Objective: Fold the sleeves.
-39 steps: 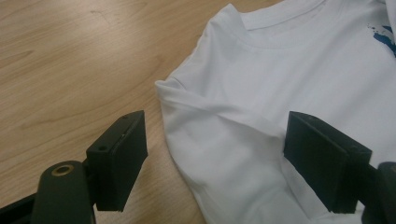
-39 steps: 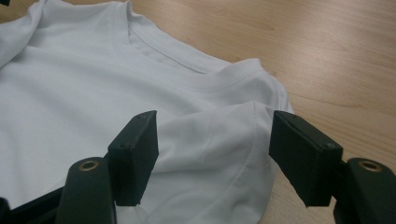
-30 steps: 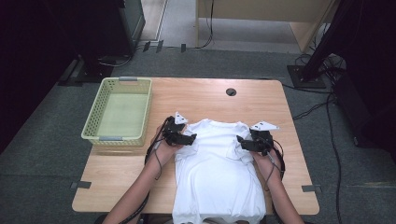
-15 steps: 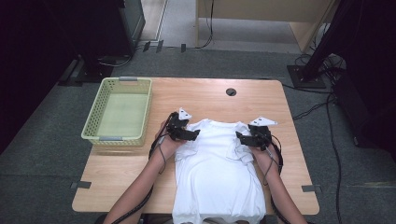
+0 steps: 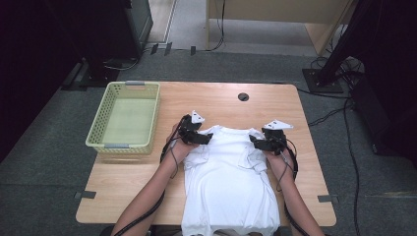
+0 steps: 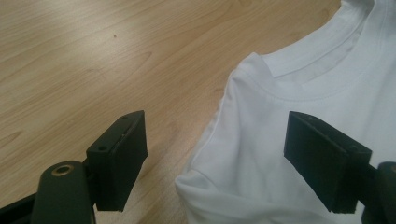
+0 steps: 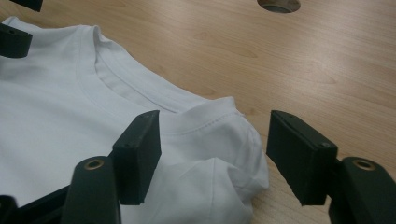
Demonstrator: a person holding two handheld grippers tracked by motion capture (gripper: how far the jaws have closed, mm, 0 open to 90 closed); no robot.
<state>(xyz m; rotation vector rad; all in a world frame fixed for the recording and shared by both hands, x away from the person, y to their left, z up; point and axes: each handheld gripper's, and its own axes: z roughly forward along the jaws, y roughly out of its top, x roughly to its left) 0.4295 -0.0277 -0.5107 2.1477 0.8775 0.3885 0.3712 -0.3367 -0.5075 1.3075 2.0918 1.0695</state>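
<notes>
High view puts a white T-shirt [image 5: 228,187] flat in the lower middle of the frame on the wooden table [image 5: 221,101], collar toward the top, with the 2 tongs at its shoulders: the left gripper [image 5: 204,139] at the upper left corner of the shirt and the right gripper [image 5: 255,143] at the upper right. Both are released, jaws apart with nothing pinched. The right gripper's jaws have just been closing a little, and in the right gripper view they straddle the folded shoulder, which bunches between them without being pressed. In the left gripper view 1 jaw hangs over bare wood at lower left and the other over cloth at lower right, the shoulder edge between them. To do this well, I judge each gripper should sink until both pads bracket the shoulder seam, take a full bite of doubled cloth, and close evenly on both sides so the shirt lifts square. A green basket [image 5: 125,118] sits at left.
</notes>
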